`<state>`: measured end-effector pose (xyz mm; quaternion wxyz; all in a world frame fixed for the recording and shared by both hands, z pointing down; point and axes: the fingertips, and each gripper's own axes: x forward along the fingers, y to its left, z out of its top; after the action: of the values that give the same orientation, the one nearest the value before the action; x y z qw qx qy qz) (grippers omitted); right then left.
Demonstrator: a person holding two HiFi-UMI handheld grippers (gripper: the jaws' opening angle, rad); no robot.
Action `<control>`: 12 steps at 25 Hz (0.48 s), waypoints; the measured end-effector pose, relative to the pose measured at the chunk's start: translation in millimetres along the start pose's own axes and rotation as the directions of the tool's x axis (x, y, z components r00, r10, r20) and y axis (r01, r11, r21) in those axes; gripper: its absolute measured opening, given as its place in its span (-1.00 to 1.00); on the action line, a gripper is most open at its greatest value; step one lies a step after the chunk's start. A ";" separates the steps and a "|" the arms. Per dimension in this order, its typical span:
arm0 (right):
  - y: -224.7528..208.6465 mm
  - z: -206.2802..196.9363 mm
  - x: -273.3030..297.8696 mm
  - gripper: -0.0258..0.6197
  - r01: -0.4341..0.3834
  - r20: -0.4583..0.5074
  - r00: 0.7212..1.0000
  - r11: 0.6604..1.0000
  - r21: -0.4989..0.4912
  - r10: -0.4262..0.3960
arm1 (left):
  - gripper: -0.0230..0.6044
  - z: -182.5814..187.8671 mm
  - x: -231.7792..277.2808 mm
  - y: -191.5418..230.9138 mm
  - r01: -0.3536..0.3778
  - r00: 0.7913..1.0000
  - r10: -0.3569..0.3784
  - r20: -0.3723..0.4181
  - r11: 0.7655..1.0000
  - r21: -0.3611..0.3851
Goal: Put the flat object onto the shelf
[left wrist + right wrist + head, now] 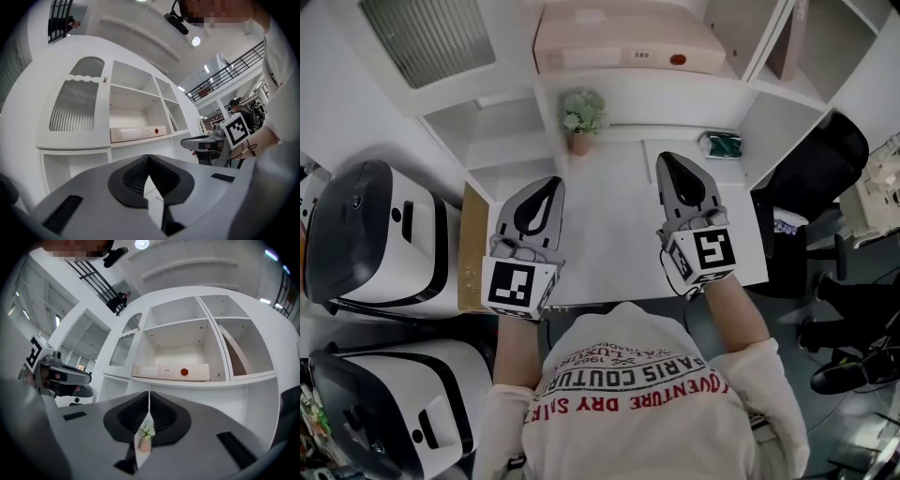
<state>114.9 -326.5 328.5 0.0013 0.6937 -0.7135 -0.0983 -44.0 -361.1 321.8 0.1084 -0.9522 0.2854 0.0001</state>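
Observation:
The flat pinkish box (628, 42) lies on its side on a white shelf (675, 86) above the desk; it also shows in the left gripper view (138, 133) and the right gripper view (171, 371). Neither gripper touches it. My left gripper (553, 184) hovers over the desk's left part, its jaws shut with nothing between them (149, 158). Level with it on the right, my right gripper (667, 159) also has its jaws shut and empty (149, 395). Both point toward the shelf unit.
A small potted plant (582, 117) stands at the back of the white desk (609, 225), between the grippers. A green item (722, 145) lies at the back right. White machines (380, 234) stand at the left and a black chair (816, 187) at the right.

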 end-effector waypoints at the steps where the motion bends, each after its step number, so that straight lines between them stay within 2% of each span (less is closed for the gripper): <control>1: 2.8 -2.3 -4.4 -0.82 -0.003 0.006 1.000 1.000 0.009 0.003 | -0.89 -1.5 -0.2 -0.5 -0.002 1.000 0.002 -0.001 1.000 -0.006; 7: 15.0 -22.6 -20.7 -0.82 -0.033 -0.041 0.999 0.999 0.027 0.034 | -0.89 -14.2 -1.3 -5.2 -0.005 1.000 0.004 -0.027 1.000 -0.027; 12: 9.6 -28.3 -24.1 -0.84 -0.027 -0.068 0.997 0.999 0.037 0.030 | -0.89 -22.3 0.8 -7.1 -0.009 0.999 0.007 -0.042 0.999 -0.039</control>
<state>110.3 -306.4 360.9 0.0146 0.6864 -0.7245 -0.0615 -40.8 -360.5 345.0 0.0836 -0.9529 0.2914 -0.0137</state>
